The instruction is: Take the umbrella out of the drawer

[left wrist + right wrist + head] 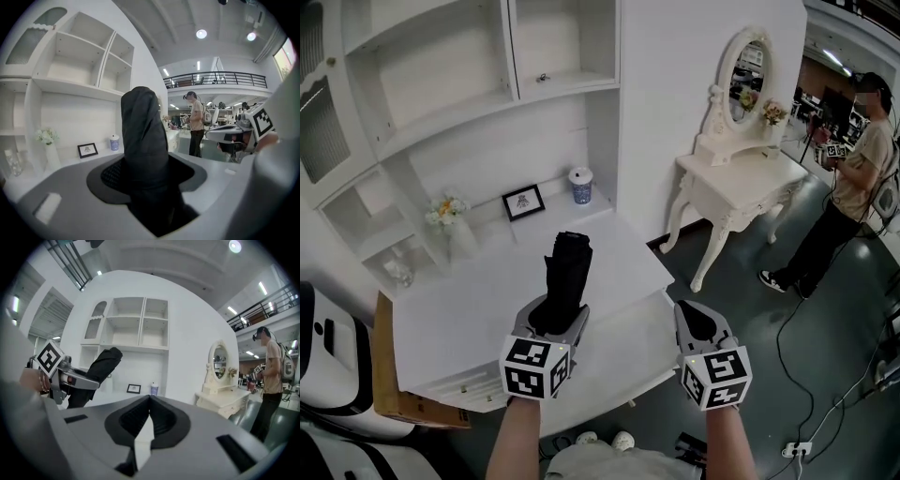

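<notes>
- Head view shows your left gripper [555, 317] clamped on the black folded umbrella [567, 272]. The umbrella stands nearly upright out of the jaws, its far end leaning slightly away from you.
- You hold the umbrella in the air above the white worktop [459, 319], over its front half and nearer its right edge. It touches nothing but the gripper.
- Left gripper view confirms the grip: the dark fabric fills the space between both pads and rises up the middle of the picture.
- Your right gripper [701, 321] hangs off the worktop's front right corner, well apart from the umbrella. In the right gripper view its jaws meet at the tips with nothing between them.
- Right gripper view also catches the left gripper at the left, with the umbrella tilted up out of it.
- Along the worktop's back edge stand a vase of flowers [447, 214], a small picture frame [524, 202] and a blue-and-white jar [580, 185].
- To the right, a white dressing table [741, 183] stands on the floor, and a person [853, 178] stands beyond it.
</notes>
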Available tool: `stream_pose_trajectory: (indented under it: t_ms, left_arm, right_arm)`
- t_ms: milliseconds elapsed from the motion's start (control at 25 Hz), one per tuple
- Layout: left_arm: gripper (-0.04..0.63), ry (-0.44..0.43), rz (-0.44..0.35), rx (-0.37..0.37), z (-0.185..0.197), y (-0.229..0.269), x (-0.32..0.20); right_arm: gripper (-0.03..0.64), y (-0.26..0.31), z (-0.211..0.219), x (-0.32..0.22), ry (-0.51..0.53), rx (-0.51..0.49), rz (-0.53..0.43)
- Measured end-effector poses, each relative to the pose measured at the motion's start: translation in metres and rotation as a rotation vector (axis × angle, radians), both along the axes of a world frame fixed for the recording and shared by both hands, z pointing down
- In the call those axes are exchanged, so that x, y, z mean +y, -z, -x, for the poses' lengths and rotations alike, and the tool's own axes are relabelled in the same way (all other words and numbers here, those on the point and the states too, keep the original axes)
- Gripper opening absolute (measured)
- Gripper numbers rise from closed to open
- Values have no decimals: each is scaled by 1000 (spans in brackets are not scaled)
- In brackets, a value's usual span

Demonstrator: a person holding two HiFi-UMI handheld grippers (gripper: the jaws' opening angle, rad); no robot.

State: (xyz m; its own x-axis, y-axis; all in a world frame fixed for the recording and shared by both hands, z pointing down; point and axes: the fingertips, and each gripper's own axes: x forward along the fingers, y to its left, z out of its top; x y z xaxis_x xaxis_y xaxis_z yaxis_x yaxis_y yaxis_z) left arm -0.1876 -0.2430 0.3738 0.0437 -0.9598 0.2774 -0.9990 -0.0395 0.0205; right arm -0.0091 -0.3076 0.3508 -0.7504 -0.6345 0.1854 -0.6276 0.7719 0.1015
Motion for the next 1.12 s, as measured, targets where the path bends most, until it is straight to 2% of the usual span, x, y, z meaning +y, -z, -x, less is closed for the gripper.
stream_pose_trajectory:
  t_ms: [240,560,760,1120]
  left_arm:
    - [259,29,-119,-37,17,35,13]
    - [259,62,-247,-119,41,81,35]
    - [259,97,-324,-142,54,108,57]
    - [259,178,-390,-212,86,144,94]
  right_arm:
    - [8,27,17,2,29,16,-96]
    - [8,62,40,6,64,-25,-158]
    - [8,88,54,15,86,-56,-209]
    - [8,125,78,32,72,-116,-303]
